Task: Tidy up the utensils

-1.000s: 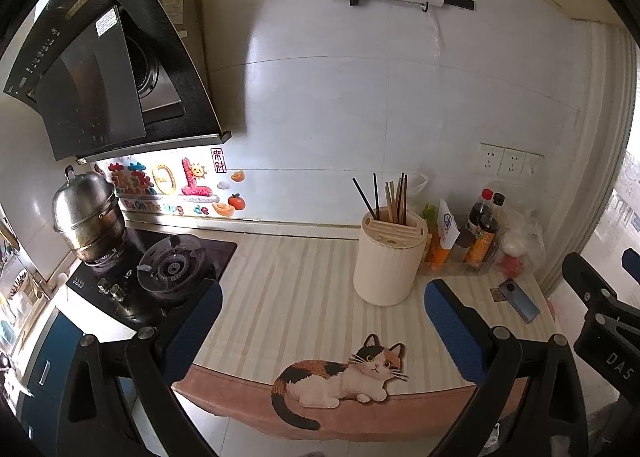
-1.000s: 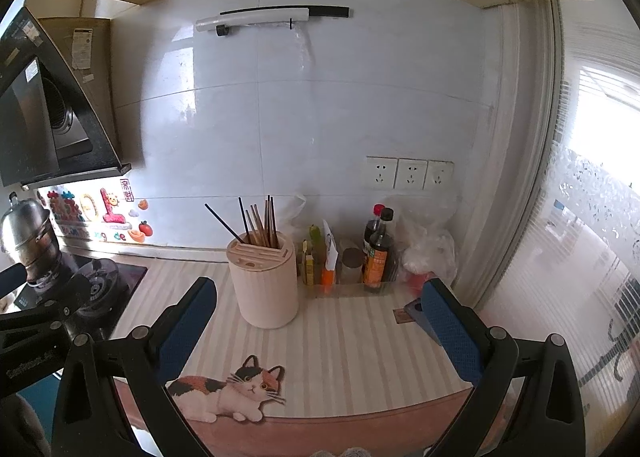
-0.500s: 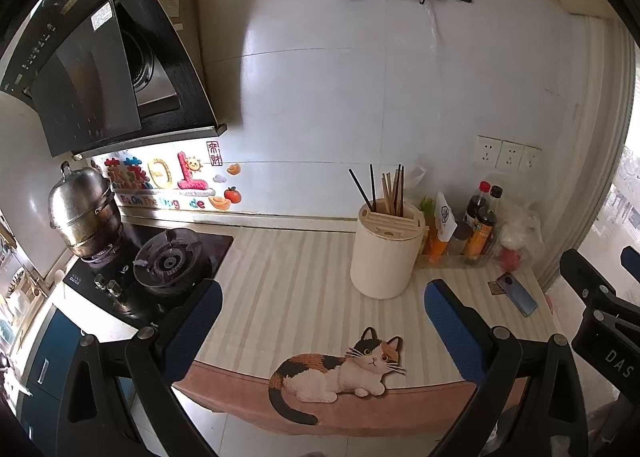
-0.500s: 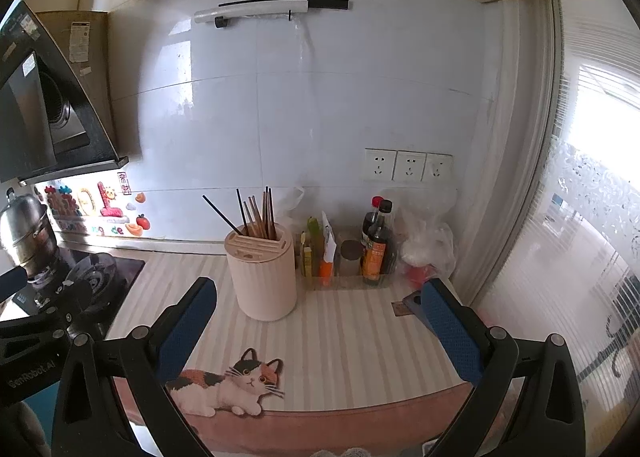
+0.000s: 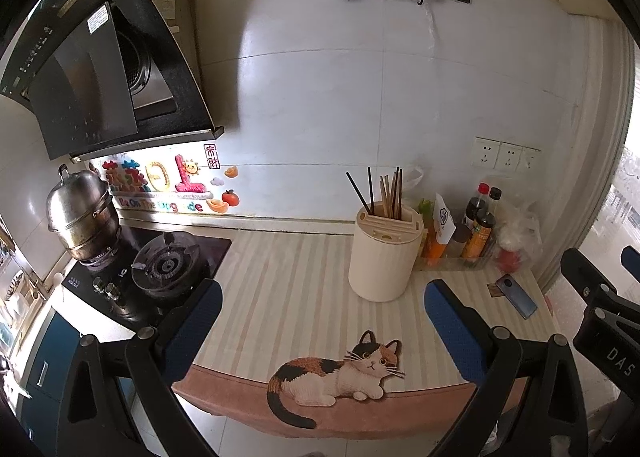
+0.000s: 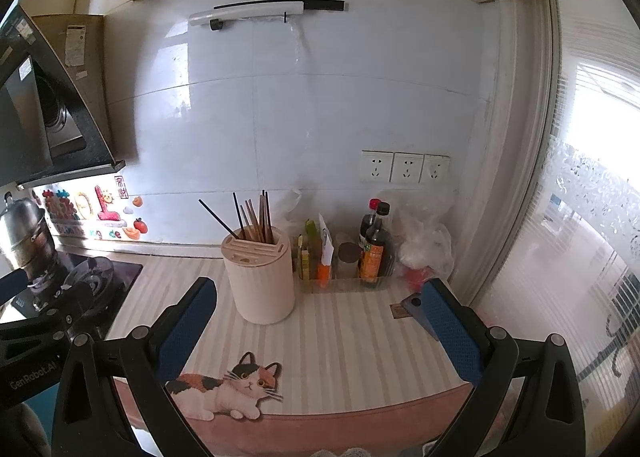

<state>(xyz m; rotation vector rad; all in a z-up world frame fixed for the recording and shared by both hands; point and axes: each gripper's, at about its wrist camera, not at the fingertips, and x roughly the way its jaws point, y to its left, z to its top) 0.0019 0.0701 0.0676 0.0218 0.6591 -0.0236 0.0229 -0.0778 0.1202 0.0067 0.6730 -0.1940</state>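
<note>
A cream cylindrical utensil holder (image 5: 382,257) stands upright on the striped counter, with several dark and wooden chopsticks (image 5: 386,193) standing in its slots. It also shows in the right wrist view (image 6: 260,279), with the chopsticks (image 6: 252,215). My left gripper (image 5: 322,315) is open and empty, held in front of the counter's near edge. My right gripper (image 6: 320,315) is open and empty, also short of the holder. The right gripper's body shows at the right edge of the left wrist view (image 5: 600,309).
A gas hob (image 5: 160,269) with a steel pot (image 5: 80,213) stands at the left. Sauce bottles (image 6: 374,245) and a plastic bag (image 6: 424,245) stand by the right wall. A phone (image 5: 516,295) lies at the right. A cat-print mat (image 5: 340,373) covers the counter's front edge.
Both views have shifted slightly: the holder and counter sit a little higher and closer. Both grippers stay open and empty.
</note>
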